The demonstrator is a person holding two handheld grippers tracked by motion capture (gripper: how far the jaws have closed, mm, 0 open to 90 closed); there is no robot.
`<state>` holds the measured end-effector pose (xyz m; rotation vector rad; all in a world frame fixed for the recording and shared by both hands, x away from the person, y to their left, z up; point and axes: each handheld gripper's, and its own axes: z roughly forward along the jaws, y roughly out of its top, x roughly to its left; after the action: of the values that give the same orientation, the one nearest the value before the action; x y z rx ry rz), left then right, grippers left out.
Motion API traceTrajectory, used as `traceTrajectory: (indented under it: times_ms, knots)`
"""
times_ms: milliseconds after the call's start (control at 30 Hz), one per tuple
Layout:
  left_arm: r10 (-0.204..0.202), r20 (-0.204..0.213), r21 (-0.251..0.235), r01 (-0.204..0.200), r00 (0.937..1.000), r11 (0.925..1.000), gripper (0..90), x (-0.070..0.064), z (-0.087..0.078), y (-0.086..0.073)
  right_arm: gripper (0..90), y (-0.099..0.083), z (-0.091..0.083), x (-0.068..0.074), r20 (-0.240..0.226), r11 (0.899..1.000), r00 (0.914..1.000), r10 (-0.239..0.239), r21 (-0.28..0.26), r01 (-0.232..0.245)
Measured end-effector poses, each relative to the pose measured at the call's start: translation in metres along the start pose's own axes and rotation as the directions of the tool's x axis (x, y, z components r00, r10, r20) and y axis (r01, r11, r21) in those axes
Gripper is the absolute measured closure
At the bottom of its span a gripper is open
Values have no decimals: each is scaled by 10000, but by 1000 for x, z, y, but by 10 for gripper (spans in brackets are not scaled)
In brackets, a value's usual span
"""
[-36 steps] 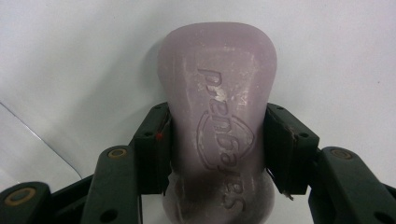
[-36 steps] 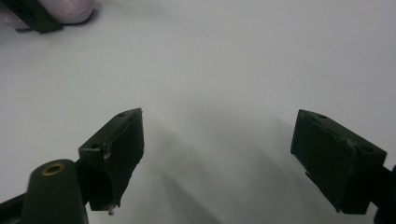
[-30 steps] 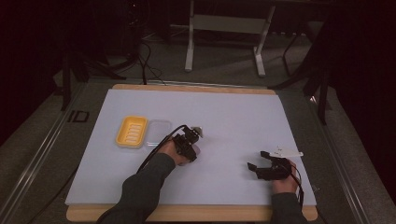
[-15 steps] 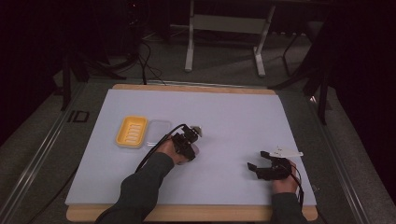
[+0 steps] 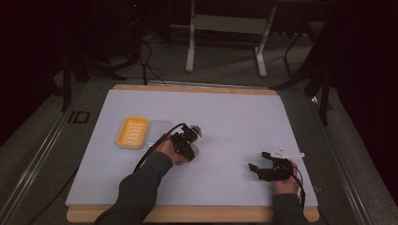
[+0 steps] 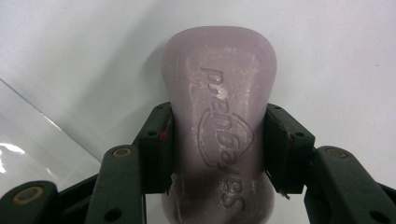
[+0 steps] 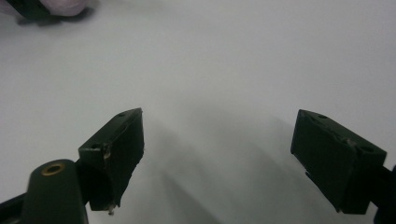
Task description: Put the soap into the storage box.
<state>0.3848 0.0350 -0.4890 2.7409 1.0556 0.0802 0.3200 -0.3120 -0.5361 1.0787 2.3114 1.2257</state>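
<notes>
A pale lilac soap bar [image 6: 219,93] with embossed lettering lies on the white mat. My left gripper [image 6: 217,149] is shut on it, one black pad pressed against each long side. From above, the left gripper [image 5: 189,147] sits near the middle of the mat, with the soap bar [image 5: 194,152] peeking out beneath it. My right gripper [image 7: 219,149] stands open over bare mat with nothing between its jaws. In the high view the right gripper [image 5: 258,161] rests at the mat's front right.
A yellow ribbed soap dish [image 5: 133,132] lies left of the left gripper, with a clear lid [image 5: 159,129] beside it. The lid's edge [image 6: 32,135] also appears at the lower left of the left gripper view. A wooden table edge [image 5: 187,214] borders the white mat [image 5: 234,117].
</notes>
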Motion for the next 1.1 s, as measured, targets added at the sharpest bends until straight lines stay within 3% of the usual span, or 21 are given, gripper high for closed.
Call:
traceTrajectory:
  times_ms: [433,867,1100]
  knots:
    - [21,-49,-210,-22,10000,9998,499,5,-12,-6,169,0,-1,0,31,10000,10000,-13,-55,13]
    - [-334,5,-788,334,9994,9963,499,14,-27,-13,162,0,-1,-1,20,9999,9999,115,-111,-115]
    - [-382,-246,-867,359,9990,9956,499,19,-39,-22,162,0,-1,0,76,9999,9999,89,-74,-88]
